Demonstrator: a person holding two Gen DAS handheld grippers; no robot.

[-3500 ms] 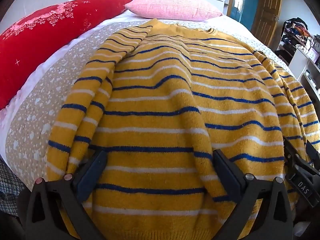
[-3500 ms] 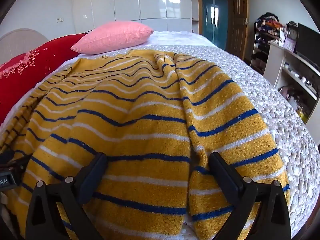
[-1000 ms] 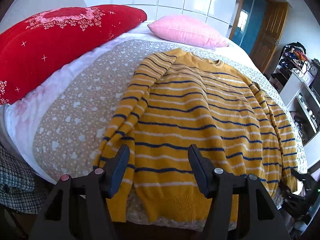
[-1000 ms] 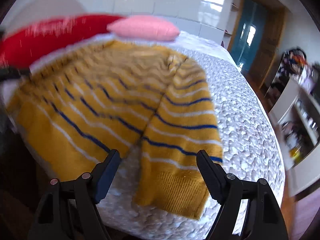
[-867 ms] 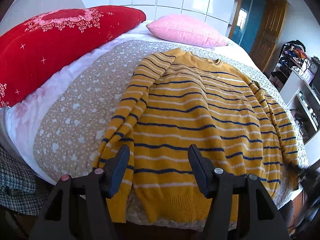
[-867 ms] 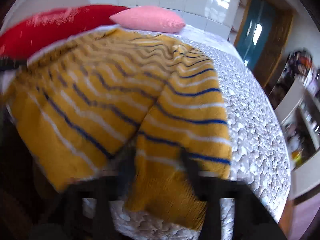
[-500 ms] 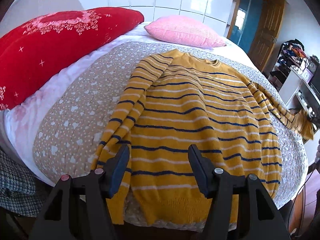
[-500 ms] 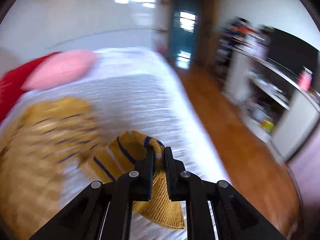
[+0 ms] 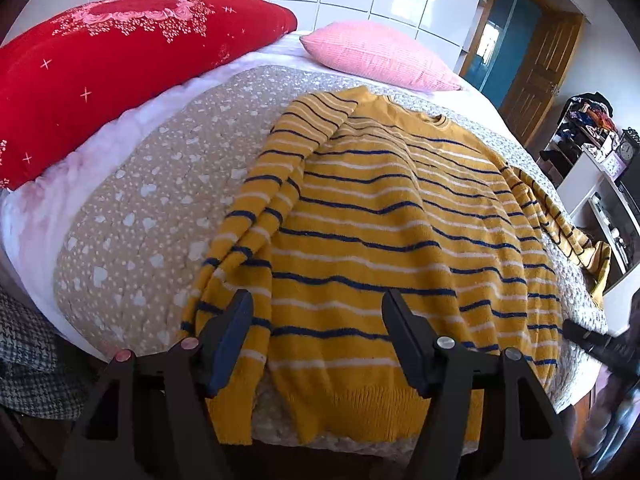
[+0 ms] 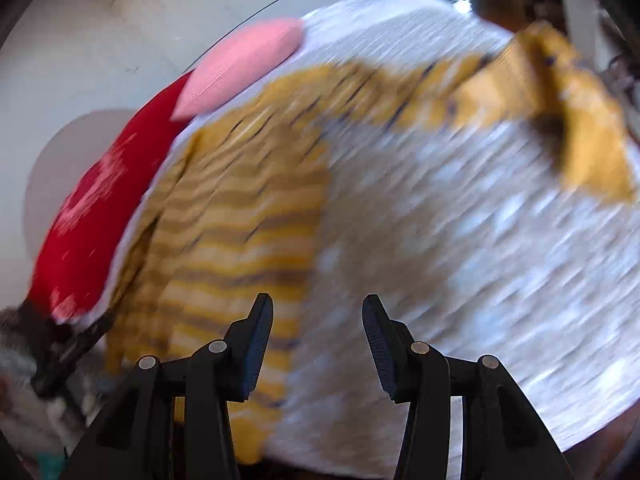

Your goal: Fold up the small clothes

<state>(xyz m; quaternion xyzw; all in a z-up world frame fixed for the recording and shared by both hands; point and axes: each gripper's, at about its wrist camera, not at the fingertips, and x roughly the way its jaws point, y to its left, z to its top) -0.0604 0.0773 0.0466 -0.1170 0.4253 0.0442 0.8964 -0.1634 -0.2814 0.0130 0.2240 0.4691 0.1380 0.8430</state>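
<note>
A bedroom with white wall panels and a wooden door is framing a bed (image 9: pixel 132 200) spread with a beige quilt dotted in white hearts, a red embroidered cushion (image 9: pixel 120 64) and a pink pillow (image 9: pixel 376 60) lying along its head. A mustard-yellow sweater (image 9: pixel 384 240) banded with navy and white stripes is lying flat across the quilt, neckline pointing toward the pink pillow and ribbed hem hanging just over the near edge of the mattress. One sleeve is running down beside the body on the cushion side; the other sleeve (image 10: pixel 560 92) is stretching out sideways across the quilt, its cuff drooping over the far edge near a white shelf unit (image 9: pixel 600 200). The left gripper (image 9: pixel 318 338) is hovering above the hem with its jaws spread wide and gripping nothing. The right gripper (image 10: pixel 318 342) is likewise standing parted and empty over the bed. The right wrist view is smearing heavily with motion blur, so the stripes and quilt pattern are hard to make out there. In the left wrist view a dark object at the right edge is only partly showing
</note>
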